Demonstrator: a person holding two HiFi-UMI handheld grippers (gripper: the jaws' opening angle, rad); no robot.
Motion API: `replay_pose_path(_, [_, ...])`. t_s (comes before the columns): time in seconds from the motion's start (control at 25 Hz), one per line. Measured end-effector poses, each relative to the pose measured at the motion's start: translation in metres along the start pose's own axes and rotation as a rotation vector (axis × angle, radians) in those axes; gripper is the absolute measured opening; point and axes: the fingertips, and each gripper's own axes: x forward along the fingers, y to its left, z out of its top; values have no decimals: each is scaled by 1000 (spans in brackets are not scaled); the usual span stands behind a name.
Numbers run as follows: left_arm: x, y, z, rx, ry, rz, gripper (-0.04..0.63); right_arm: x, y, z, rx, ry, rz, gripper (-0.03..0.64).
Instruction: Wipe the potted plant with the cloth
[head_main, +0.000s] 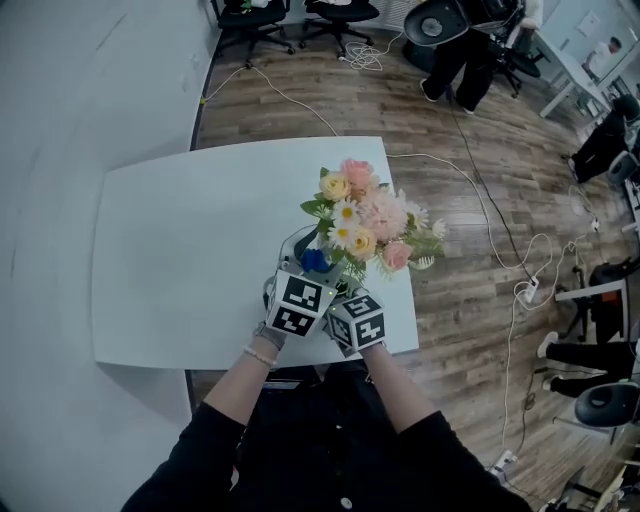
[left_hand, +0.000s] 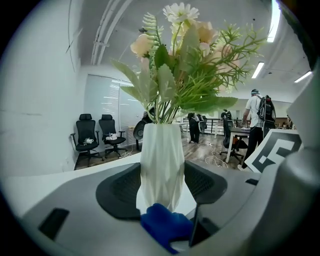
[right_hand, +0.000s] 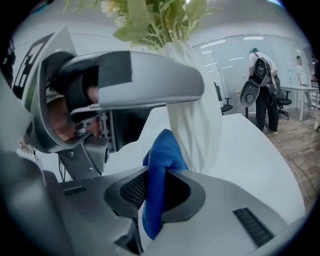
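Because tall bouquet probably makes pot top-heavy, left gripper serves as clamp: jaws wide apart, one pad on each side of white vase, pressing its lower body, likely to stop sliding or tipping under rubbing. Potted plant stands at near right part of table, just beyond both grippers. Right gripper has jaws almost together, pinching blue cloth. Folded end sticks out past pads and touches vase low on near side. Judgement: wiping starts at vase bottom, leaves not yet reached.
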Motion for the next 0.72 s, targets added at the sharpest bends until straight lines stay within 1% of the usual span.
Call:
replay_pose_path(0.12, [-1,2,0,3,1,5,282,-8,-13,4,13,-15,-37,80])
replay_pose_path(0.28, [-1,2,1,13,-1,-7,282,-26,-25,9,47,-49,-75,80])
replay_pose_path(0.44, [-2,2,11,40,-14,-26,282,-49,-35,11,129,-93,-115,80])
replay_pose_path(0.6, [-1,2,11,42,-19,-38,284,-71,-54,13,217,-132,-196,80])
replay_pose_path(0.72, [-1,2,12,45,-24,-48,284,-81,-65,18,226,-151,-242,80])
